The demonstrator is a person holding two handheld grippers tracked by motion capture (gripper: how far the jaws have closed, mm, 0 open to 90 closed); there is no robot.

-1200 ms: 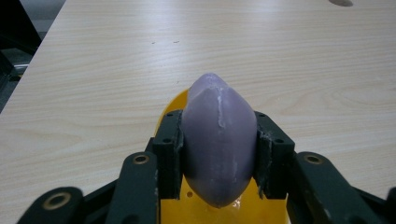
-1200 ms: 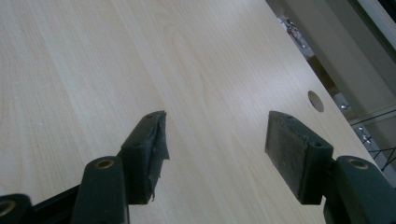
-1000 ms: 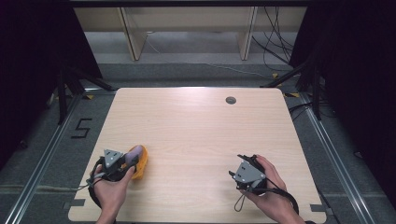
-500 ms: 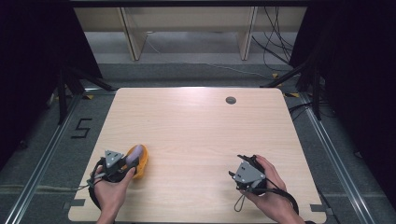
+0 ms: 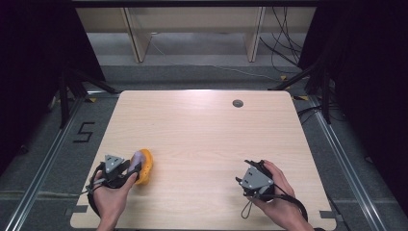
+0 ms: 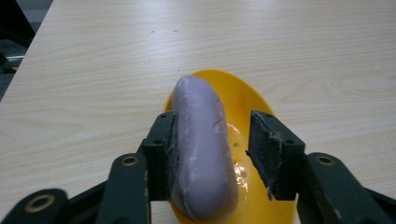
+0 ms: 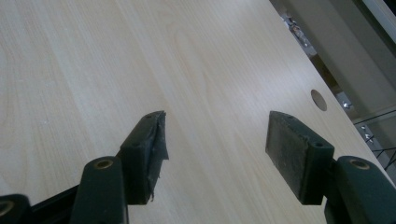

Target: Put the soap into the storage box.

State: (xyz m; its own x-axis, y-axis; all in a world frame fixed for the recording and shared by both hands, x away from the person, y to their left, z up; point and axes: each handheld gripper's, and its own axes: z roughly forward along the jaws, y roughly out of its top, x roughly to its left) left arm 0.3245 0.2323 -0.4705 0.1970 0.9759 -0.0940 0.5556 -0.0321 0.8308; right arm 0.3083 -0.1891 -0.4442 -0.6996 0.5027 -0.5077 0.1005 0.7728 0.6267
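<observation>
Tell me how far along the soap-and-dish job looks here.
Done: the purple soap bar lies in the yellow dish. In hand: the left gripper has just been opening, one pad off the bar. The right gripper is open over bare table. Left: backing the left gripper away.

Work surface: we see a light wooden table with rounded corners, its pale grain running across the top.
Cable port: we note a small round dark hole in the tabletop near the far edge, right of centre; it also shows in the right gripper view.
Floor marking: we read a black numeral "5" on the grey floor left of the table.
Floor rails: we see metal rails along both sides.
Background: we see pale wooden shelf uprights and loose black cables beyond the table.
</observation>
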